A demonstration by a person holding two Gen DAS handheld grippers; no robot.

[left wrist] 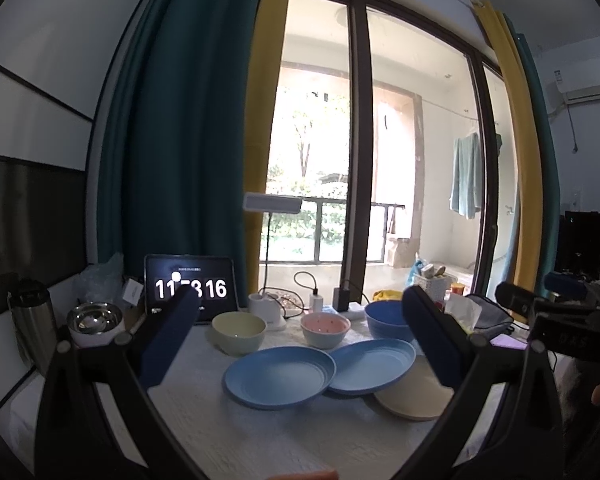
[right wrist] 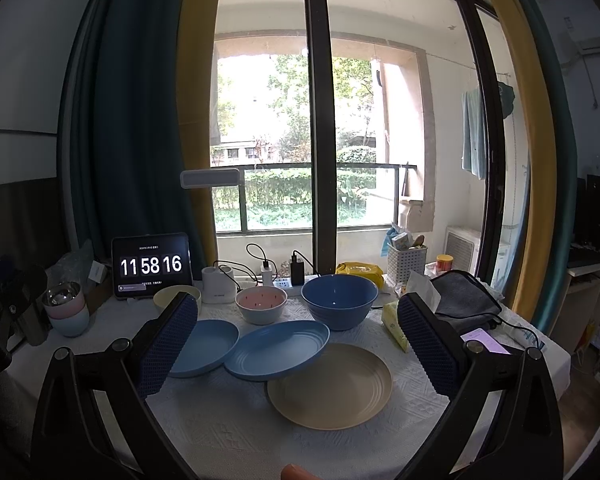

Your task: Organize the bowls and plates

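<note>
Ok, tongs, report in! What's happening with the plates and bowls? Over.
Both tongs open, empty: left tongs, right tongs. Three plates overlapping, beige plate lowest; three bowls behind, blue bowl biggest. Nothing in the way.

We're in a lived-in home room: teal and yellow curtains [right wrist: 140, 120] frame a balcony door [right wrist: 320, 120], laundry [right wrist: 474, 132] hangs outside, an air conditioner [left wrist: 588, 94] sits on the wall, and bowls, chargers and a tablet clock [right wrist: 151, 266] crowd the cloth-covered desk [right wrist: 220, 432].
</note>
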